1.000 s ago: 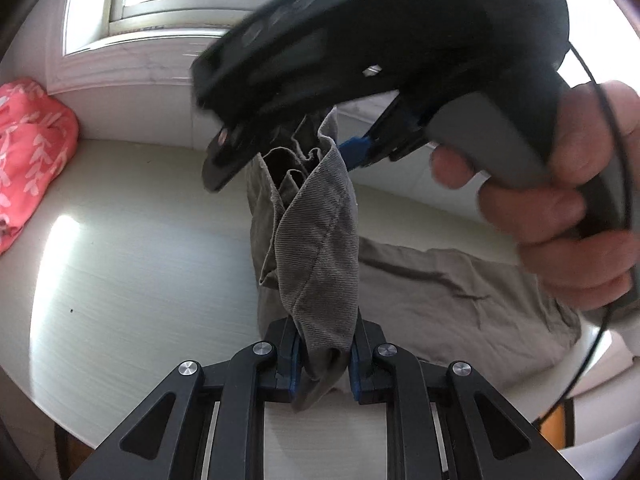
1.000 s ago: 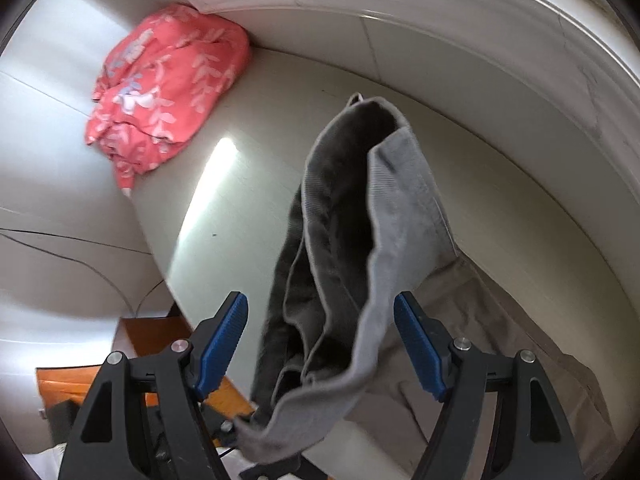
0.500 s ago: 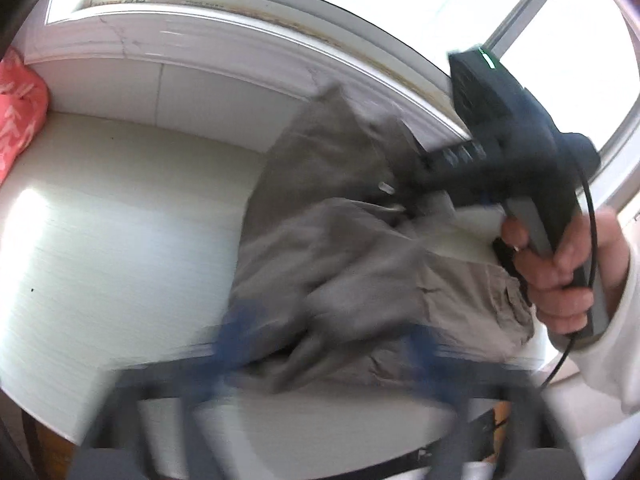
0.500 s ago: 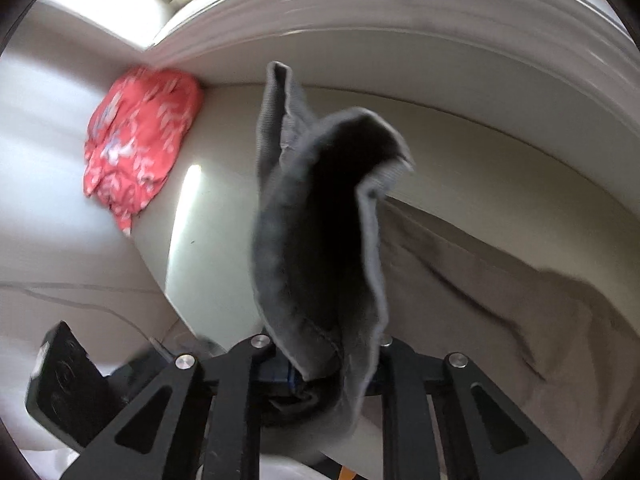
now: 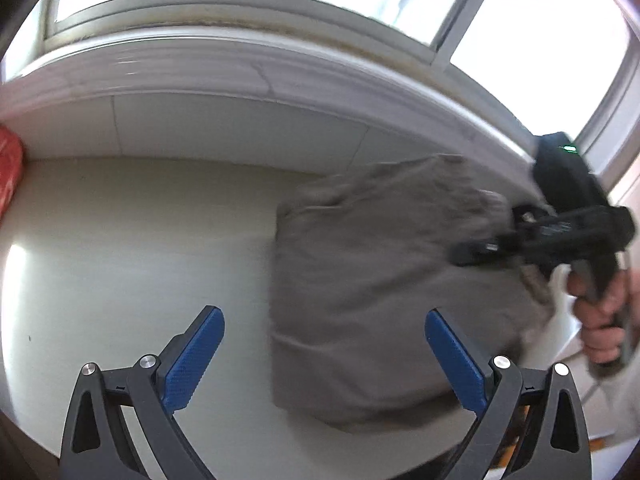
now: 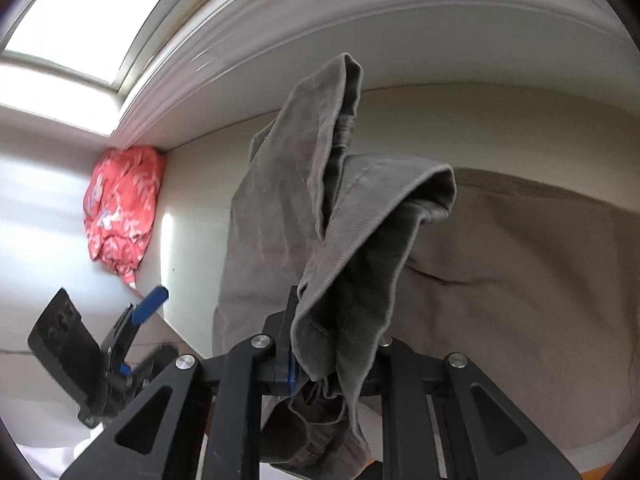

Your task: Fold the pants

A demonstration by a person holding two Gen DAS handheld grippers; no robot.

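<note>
The grey-brown pants (image 5: 380,280) lie doubled over on the pale table (image 5: 140,240), right of the middle. My left gripper (image 5: 326,344) hangs open just before their near edge, with nothing between its blue pads (image 5: 200,354). My right gripper (image 6: 332,344) is shut on a bunched end of the pants (image 6: 340,240), which stands up in front of its camera. In the left wrist view the right gripper (image 5: 472,252) holds that end over the right part of the pants, with a hand (image 5: 600,312) on its handle. One of the left gripper's pads (image 6: 151,303) shows at the lower left.
A red floral cloth (image 6: 120,208) lies in the table's far left corner against the wall. A white window ledge (image 5: 280,76) runs along the back. The table's near edge (image 6: 180,332) is close to the left gripper.
My left gripper let go of the pants and opened wide. My right gripper shut on the pants' end and carried it to the right, over the rest of the pants.
</note>
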